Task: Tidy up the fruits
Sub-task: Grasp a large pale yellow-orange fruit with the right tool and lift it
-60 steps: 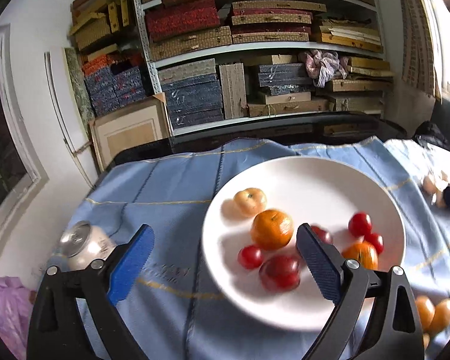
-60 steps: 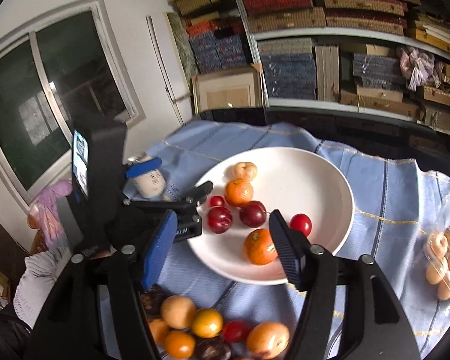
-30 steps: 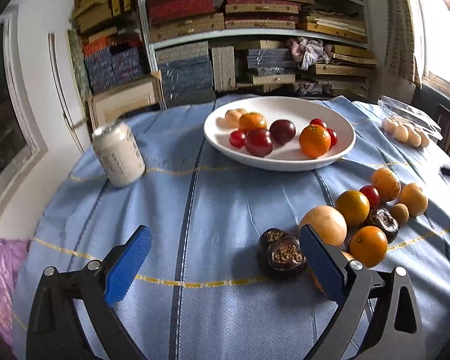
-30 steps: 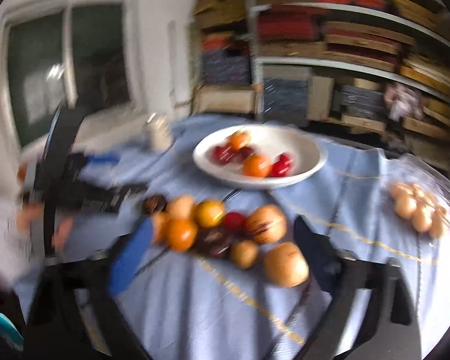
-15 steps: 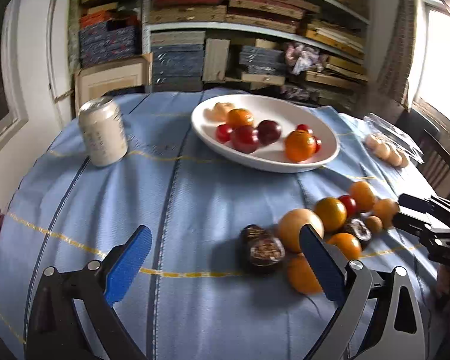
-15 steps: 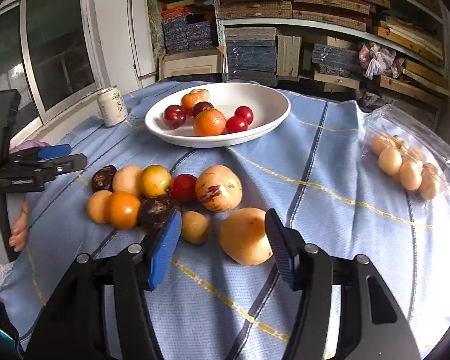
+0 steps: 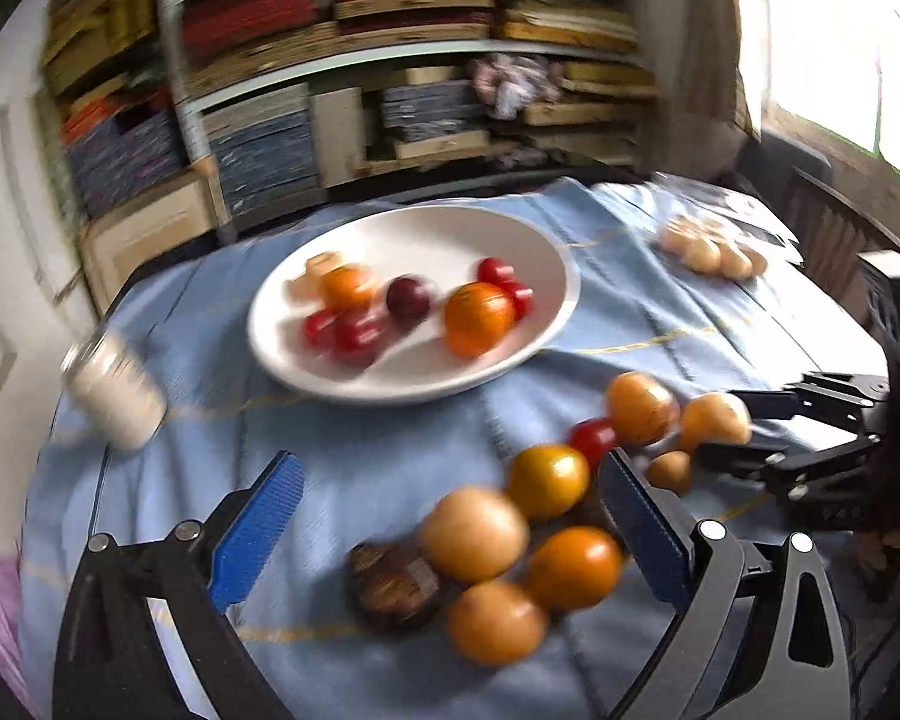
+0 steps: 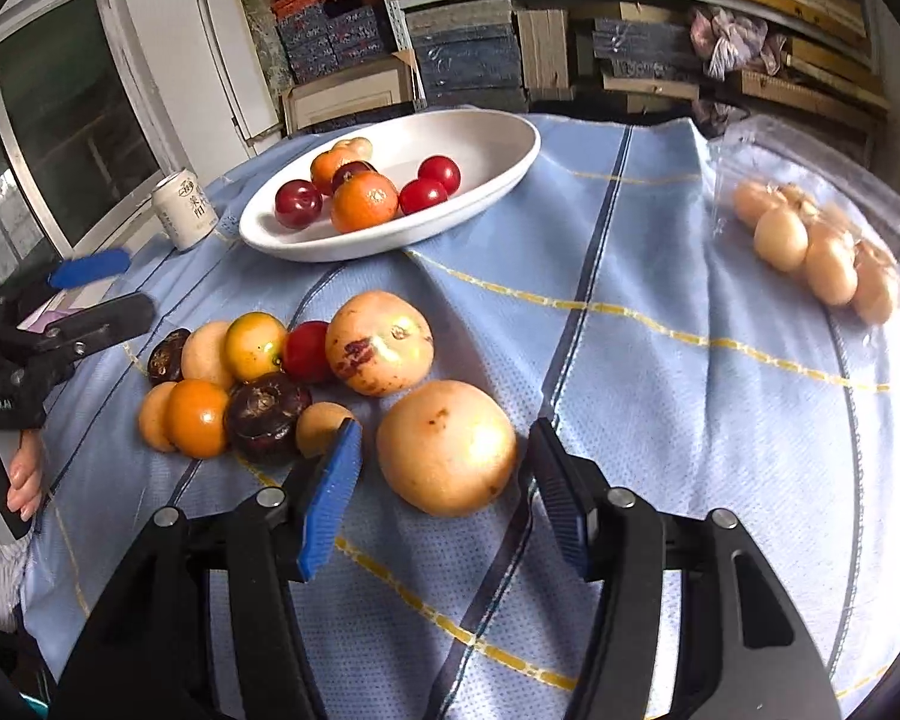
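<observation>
A white plate (image 8: 498, 138) (image 7: 546, 252) holds several oranges and red fruits. A cluster of loose fruits lies on the blue cloth in front of it. My right gripper (image 8: 444, 498) is open, its jaws on either side of a large tan round fruit (image 8: 447, 447), not closed on it. Beside it lie a blotched pale fruit (image 8: 378, 342), a dark purple fruit (image 8: 267, 417) and an orange (image 8: 198, 417). My left gripper (image 7: 450, 534) is open above the cluster's other side, over a tan fruit (image 7: 474, 534) and a dark fruit (image 7: 393, 585).
A drink can (image 8: 185, 217) (image 7: 114, 396) stands left of the plate. A clear bag of pale round fruits (image 8: 810, 252) (image 7: 711, 252) lies at the right. Shelves of stacked boxes fill the back wall. The other gripper (image 7: 810, 450) shows at the right edge.
My right gripper has moved forward and lower so the large tan fruit sits between its jaws. My left gripper has swung closer over the cluster; its view is blurred by motion.
</observation>
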The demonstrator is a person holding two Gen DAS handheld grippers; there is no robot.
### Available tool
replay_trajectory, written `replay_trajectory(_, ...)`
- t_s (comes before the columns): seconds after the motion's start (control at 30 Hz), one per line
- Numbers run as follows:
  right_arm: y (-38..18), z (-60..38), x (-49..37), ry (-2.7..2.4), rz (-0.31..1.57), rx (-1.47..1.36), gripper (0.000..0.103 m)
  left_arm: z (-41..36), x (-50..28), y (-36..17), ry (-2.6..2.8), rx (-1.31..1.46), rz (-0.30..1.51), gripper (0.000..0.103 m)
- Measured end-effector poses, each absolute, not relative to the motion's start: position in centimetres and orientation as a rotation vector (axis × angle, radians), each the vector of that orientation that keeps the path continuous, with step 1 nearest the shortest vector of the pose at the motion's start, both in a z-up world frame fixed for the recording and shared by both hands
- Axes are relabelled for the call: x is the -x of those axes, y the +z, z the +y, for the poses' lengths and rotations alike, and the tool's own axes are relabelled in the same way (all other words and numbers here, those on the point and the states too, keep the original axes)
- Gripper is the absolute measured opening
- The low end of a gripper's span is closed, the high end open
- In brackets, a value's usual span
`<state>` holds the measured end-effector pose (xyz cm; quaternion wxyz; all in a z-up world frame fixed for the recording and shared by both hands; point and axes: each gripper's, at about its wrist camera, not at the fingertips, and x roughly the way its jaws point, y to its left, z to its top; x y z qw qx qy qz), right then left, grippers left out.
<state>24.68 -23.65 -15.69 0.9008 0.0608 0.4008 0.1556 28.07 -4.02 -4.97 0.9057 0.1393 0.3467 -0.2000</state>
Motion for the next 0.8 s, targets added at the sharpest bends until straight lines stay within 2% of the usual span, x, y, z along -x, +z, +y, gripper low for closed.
replay_trajectory(0.17,-16.0,-23.7,-25.2,0.334,0.844,-0.154,0.050,-8.3,-29.0,-5.8,-0.501,-0.340,0.737,0.099)
replay_trajectory(0.2,-16.0,-23.8,-25.2,0.335,0.845,-0.160,0.046,-8.7,-29.1,-6.1,-0.508,-0.345,0.741,0.099)
replay_trajectory(0.4,-15.7,-24.2,-25.1,0.343,0.849,-0.157,0.046,-10.5,-28.9,-6.8,-0.570,-0.383,0.741,0.099)
replay_trajectory(0.63,-13.1,-30.3,-24.4,0.203,0.723,-0.317,0.046,-13.0,-29.2,-7.7,-0.631,-0.424,0.770,0.099)
replay_trajectory(0.8,-12.4,-30.3,-24.2,0.220,0.691,-0.337,0.046,-15.2,-29.7,-8.7,-0.668,-0.428,0.793,0.099)
